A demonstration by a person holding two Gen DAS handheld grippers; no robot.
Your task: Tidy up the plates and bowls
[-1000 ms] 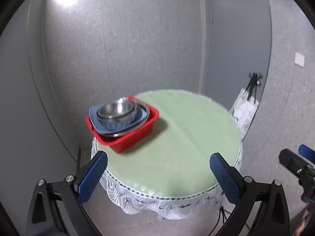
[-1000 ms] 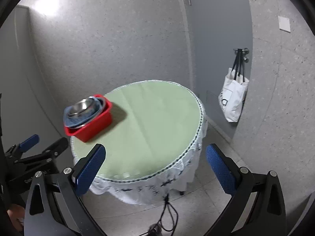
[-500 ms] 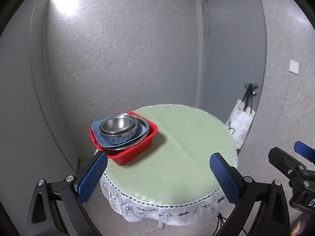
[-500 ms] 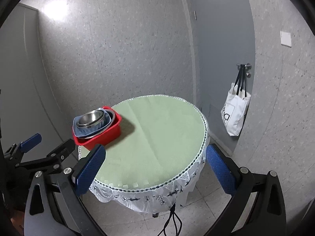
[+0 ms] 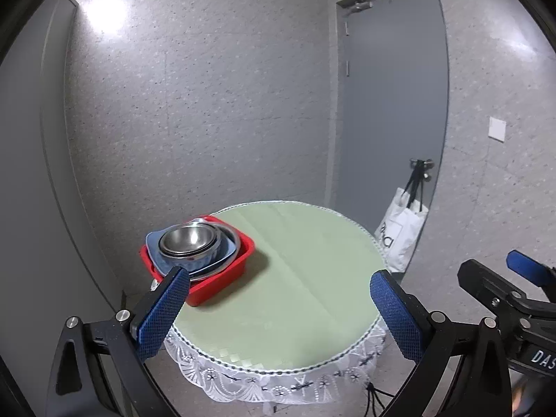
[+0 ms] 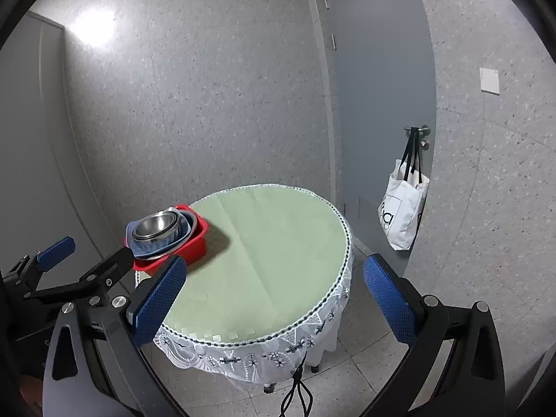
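Both the left gripper [image 5: 278, 299] and right gripper [image 6: 274, 292] hang short of the round worktop [image 5: 305, 278], fingers spread wide and holding nothing. The steel bowls [image 5: 189, 238] (nested in a blue dish [image 5: 222, 257]) sit in a red tub [image 5: 226, 274] at its left edge.

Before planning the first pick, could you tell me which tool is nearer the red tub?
Left. The left tool faces the red tub; the right tool sits farther right.
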